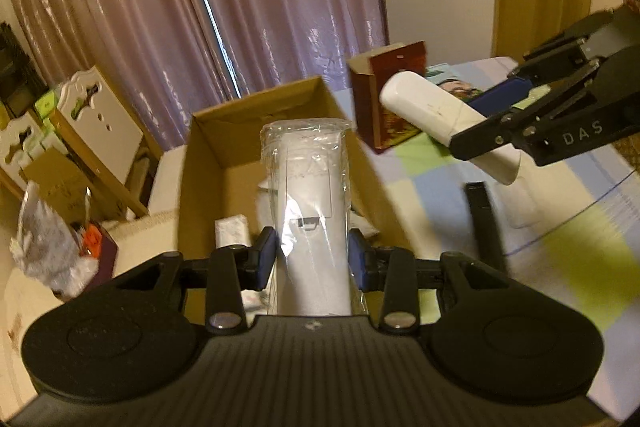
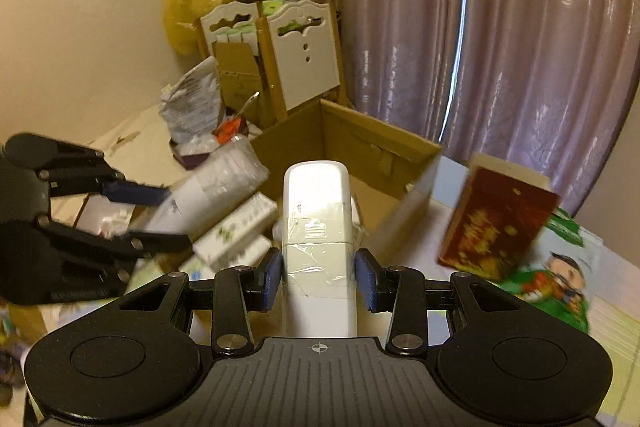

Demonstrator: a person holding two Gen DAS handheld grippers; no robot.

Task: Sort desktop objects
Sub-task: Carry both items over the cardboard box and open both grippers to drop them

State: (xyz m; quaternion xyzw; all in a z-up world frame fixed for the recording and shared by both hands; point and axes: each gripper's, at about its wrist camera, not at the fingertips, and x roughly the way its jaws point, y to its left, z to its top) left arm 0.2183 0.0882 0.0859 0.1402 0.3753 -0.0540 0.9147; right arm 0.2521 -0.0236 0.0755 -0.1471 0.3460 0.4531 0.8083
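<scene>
The left gripper [image 1: 312,259] is clamped on a plastic-wrapped white remote [image 1: 306,187] held over the open cardboard box [image 1: 208,163]. The right gripper [image 2: 319,281], lettered "DAS", grips a taped white remote [image 2: 318,223] near the box's rim. The red box [image 2: 494,227] beyond has blurred, unreadable gold print.

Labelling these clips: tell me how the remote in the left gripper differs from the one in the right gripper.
The white remote in clear plastic wrap, held by the left gripper, is loosely bagged; the bare white remote with tape bands, held by the right gripper, is unbagged. Both show their backs, gripped by their sides.
</scene>
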